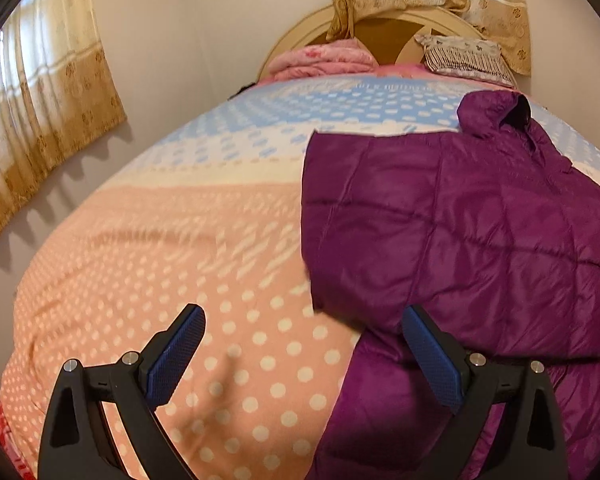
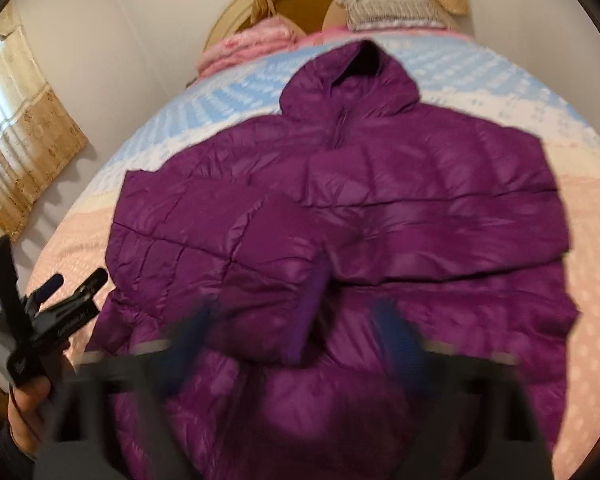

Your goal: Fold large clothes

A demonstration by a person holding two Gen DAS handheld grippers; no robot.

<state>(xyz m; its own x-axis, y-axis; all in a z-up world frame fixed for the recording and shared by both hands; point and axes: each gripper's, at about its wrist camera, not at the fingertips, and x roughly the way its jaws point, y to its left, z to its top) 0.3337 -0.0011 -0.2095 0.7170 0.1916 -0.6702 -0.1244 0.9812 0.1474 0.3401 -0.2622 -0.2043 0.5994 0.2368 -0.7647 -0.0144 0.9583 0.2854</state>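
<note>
One purple hooded jacket (image 2: 360, 200) lay flat, sleeves folded inward; bedspread (image 1: 160, 280) lay bare leftward. Left gripper (image 1: 304, 356) and blurred right gripper (image 2: 296, 340) gaped, holding nothing.

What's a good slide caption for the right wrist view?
Right gripper, blurred and open, above a purple hooded puffer jacket with one sleeve folded across, on a dotted bedspread.

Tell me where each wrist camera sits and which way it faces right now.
Left wrist: above the bed's left part, facing the headboard; the left gripper is open, with the jacket's edge at right.
Right wrist: over the jacket, facing the headboard; the blurred right gripper is open, and a hand holds the left gripper.
Shared: jacket, bed, headboard, curtain.
</note>
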